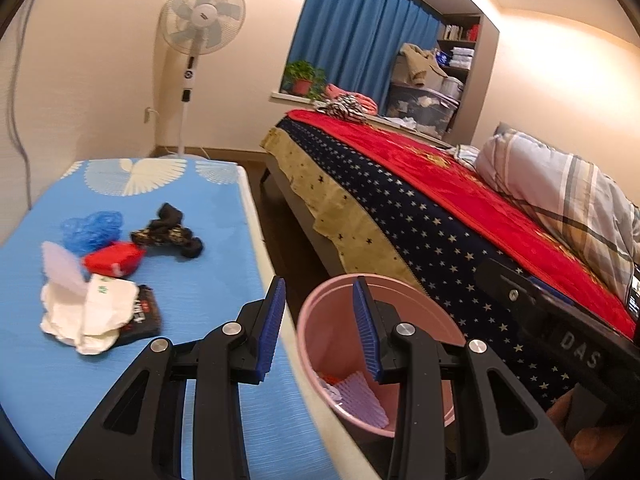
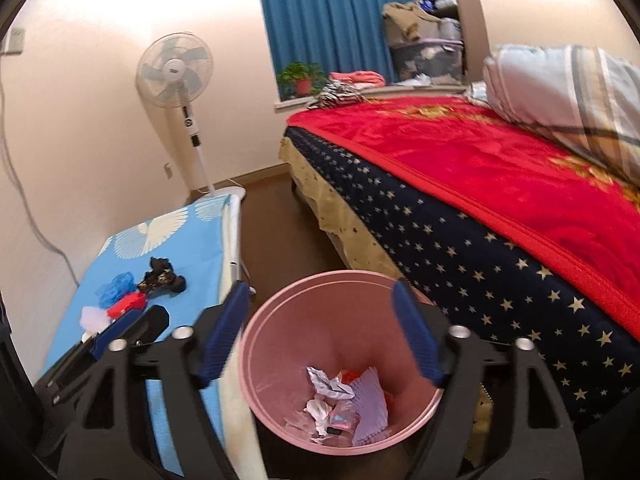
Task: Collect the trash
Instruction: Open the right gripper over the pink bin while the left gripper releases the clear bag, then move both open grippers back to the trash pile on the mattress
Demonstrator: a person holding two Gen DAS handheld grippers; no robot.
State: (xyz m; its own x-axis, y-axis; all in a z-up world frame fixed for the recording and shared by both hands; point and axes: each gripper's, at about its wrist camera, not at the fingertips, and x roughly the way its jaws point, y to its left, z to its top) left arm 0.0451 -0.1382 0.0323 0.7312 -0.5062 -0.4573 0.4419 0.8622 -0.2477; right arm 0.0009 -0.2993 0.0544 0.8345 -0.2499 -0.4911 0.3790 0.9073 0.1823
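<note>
A: Left wrist view — what does the left hand-held gripper (image 1: pixel 318 322) show?

B: Its blue-padded jaws stand partly apart with nothing between them. It hangs over the edge of the worktop (image 1: pixel 224 288), which wears a blue cloth, and the rim of the pink wastebasket (image 1: pixel 320 312).

A: And the right hand-held gripper (image 2: pixel 320 332)?

B: Spread wide and empty, directly above the wastebasket's mouth. No earlier view is supplied for comparison.

A: Where is the trash?

B: In two places. Inside the wastebasket lie crumpled paper (image 2: pixel 326 386), a lilac foam sleeve (image 2: pixel 370 412) and small wrappers. Still on the worktop lie a white crumpled bag (image 1: pixel 86 316), a dark printed packet (image 1: pixel 142 314) touching it, a red wrapper (image 1: pixel 114 260), a blue plastic bag (image 1: pixel 90 228), a pale lilac sheet (image 1: pixel 60 266) and a black patterned cloth (image 1: pixel 168 232).

A: Surroundings?

B: The wastebasket stands on the floor between the worktop and a bed (image 2: pixel 480 184) with a red blanket — a pedestal fan (image 1: pixel 202 16) stands by the far wall, beside blue curtains (image 1: pixel 360 32).
</note>
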